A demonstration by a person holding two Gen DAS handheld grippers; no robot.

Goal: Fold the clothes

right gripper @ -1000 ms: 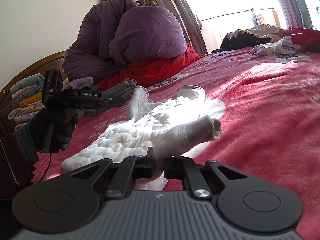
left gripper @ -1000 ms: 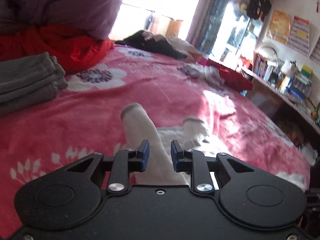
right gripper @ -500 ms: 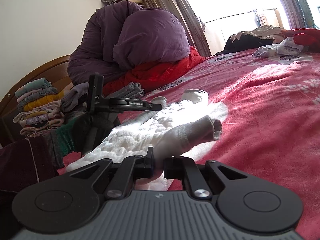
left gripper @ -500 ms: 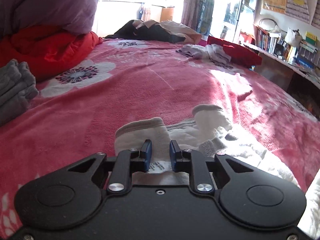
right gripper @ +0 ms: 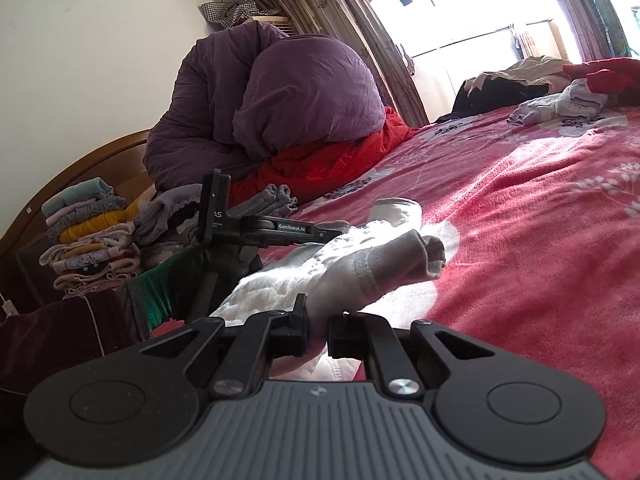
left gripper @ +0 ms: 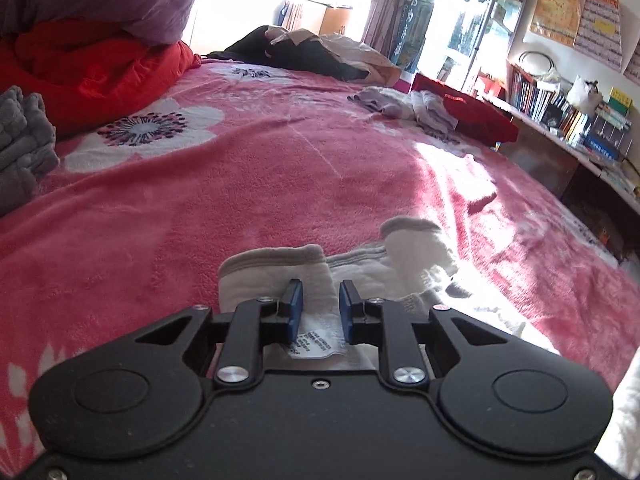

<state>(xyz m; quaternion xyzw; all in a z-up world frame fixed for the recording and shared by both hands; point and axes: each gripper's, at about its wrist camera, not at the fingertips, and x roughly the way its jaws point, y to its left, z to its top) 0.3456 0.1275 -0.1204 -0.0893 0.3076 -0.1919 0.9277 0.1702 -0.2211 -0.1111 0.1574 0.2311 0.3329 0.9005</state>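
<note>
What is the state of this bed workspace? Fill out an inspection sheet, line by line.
Surface: pink flowered blanket, partly sunlit.
Job's things: white garment lying on it; folded stack by the wooden headboard; folded grey clothes.
Clutter: purple duvet on red quilt; loose clothes at the far side.
Grippers: left gripper open, fingers straddling the garment's label end; right gripper shut on the garment's near edge.
Cables: nothing seen.
Surroundings: bright window, bookshelf.
</note>
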